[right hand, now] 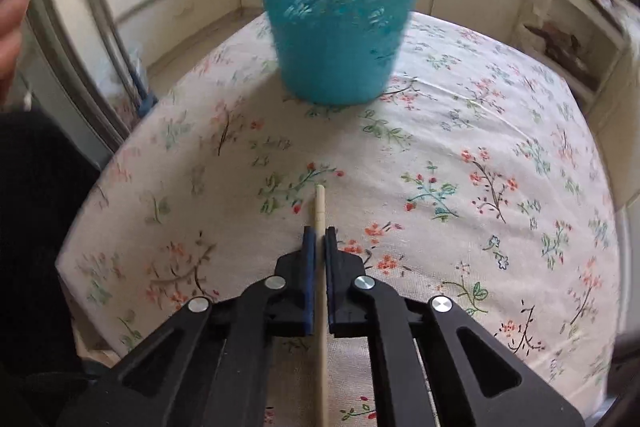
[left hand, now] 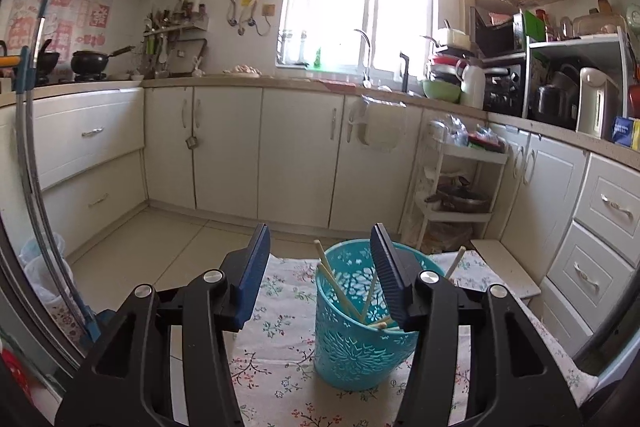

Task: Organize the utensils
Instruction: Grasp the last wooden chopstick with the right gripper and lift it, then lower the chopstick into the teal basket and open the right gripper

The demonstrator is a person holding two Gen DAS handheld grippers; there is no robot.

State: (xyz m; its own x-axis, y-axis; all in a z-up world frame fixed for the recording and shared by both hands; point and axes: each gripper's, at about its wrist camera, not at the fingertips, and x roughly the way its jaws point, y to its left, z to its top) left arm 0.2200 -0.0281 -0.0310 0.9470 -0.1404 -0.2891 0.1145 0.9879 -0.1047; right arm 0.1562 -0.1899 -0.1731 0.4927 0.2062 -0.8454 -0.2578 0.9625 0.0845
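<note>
Several pale chopsticks point(left hand: 340, 287) already lean inside the turquoise holder point(left hand: 360, 347), low and centre-right in the left wrist view, so the sorting looks well advanced, though not finished. The right claw point(right hand: 319, 233) is clamped on one more chopstick point(right hand: 319, 203), pointing up the frame toward the holder at top centre; this one has yet to go in. The left claw point(left hand: 320, 247) stands wide apart and empty, its right finger overlapping the holder's rim. The holder is thin perforated plastic, tapered, with floral cut-outs; the chopstick is slim, smooth and straight; the table point(right hand: 480, 107) wears soft flower-printed cloth.
</note>
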